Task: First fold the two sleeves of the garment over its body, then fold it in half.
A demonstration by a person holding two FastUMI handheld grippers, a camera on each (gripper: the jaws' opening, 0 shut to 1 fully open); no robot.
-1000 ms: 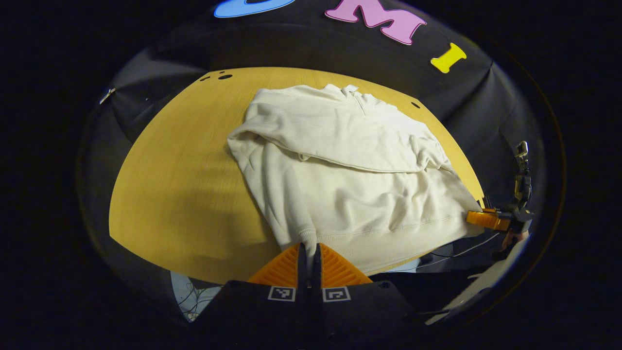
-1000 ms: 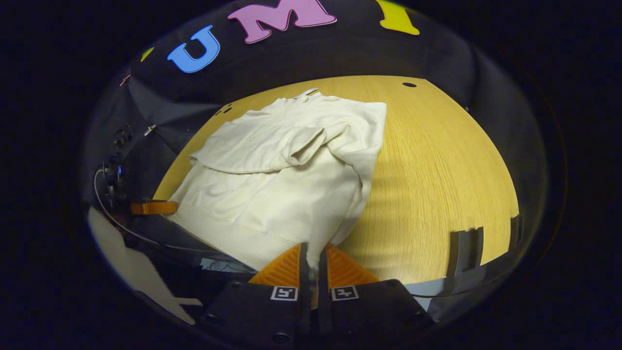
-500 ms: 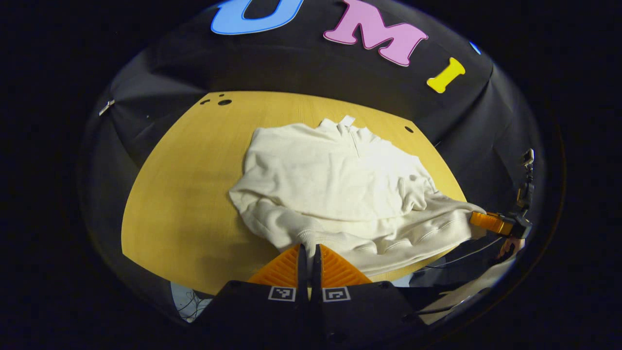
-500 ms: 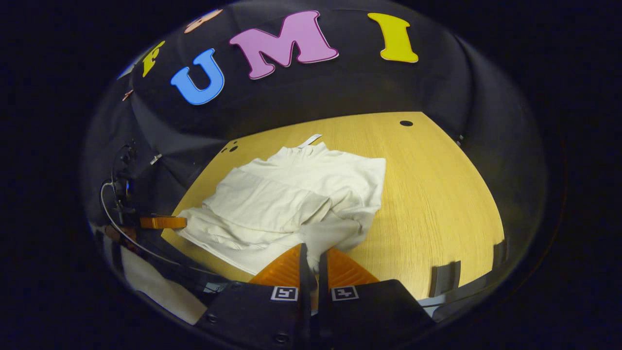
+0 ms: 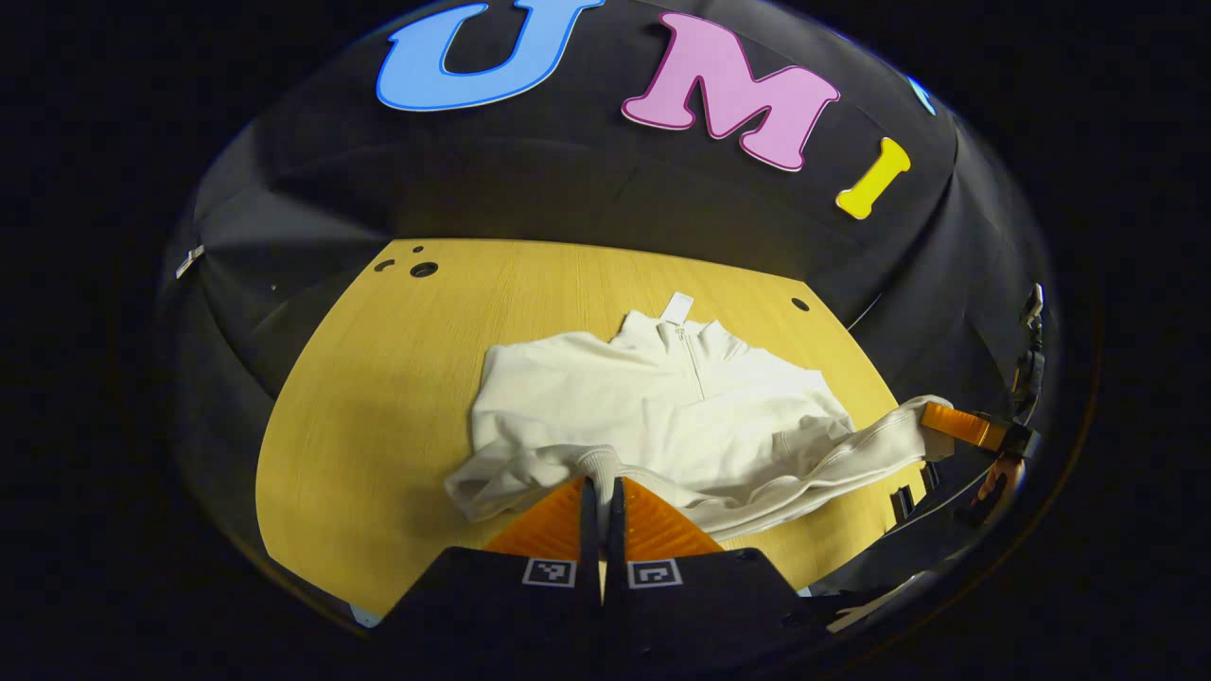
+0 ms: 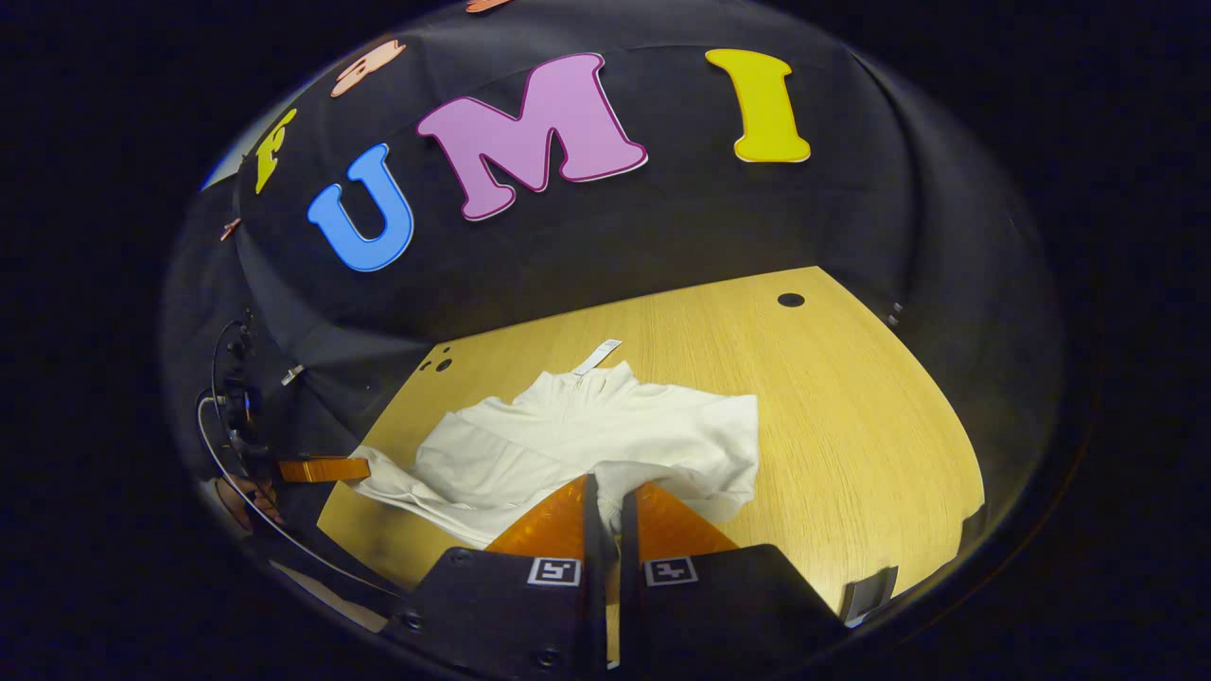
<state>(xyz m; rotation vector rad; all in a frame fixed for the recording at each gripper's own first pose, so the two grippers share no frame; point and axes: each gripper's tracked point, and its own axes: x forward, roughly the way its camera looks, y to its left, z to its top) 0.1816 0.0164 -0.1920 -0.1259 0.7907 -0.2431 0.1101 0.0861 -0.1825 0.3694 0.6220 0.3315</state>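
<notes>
Left gripper view: cream quarter-zip sweatshirt (image 5: 662, 407) on wooden table (image 5: 378, 378); left gripper (image 5: 602, 484) and right gripper (image 6: 610, 492) clamp hem (image 5: 814, 473) corners. Carry both level toward collar (image 5: 676, 336), hem taut.

Matt cream fleece garment (image 5: 662, 407) lies on smooth, wood-grain table (image 5: 378, 378); ribbed orange plastic fingers (image 5: 549, 520).

Your left gripper (image 5: 601, 487) has its orange fingers (image 5: 544, 525) pressed together, pinching cloth. Your right gripper (image 6: 605, 492) is likewise clamped. Your two grippers sit well apart, both raised and level.
</notes>
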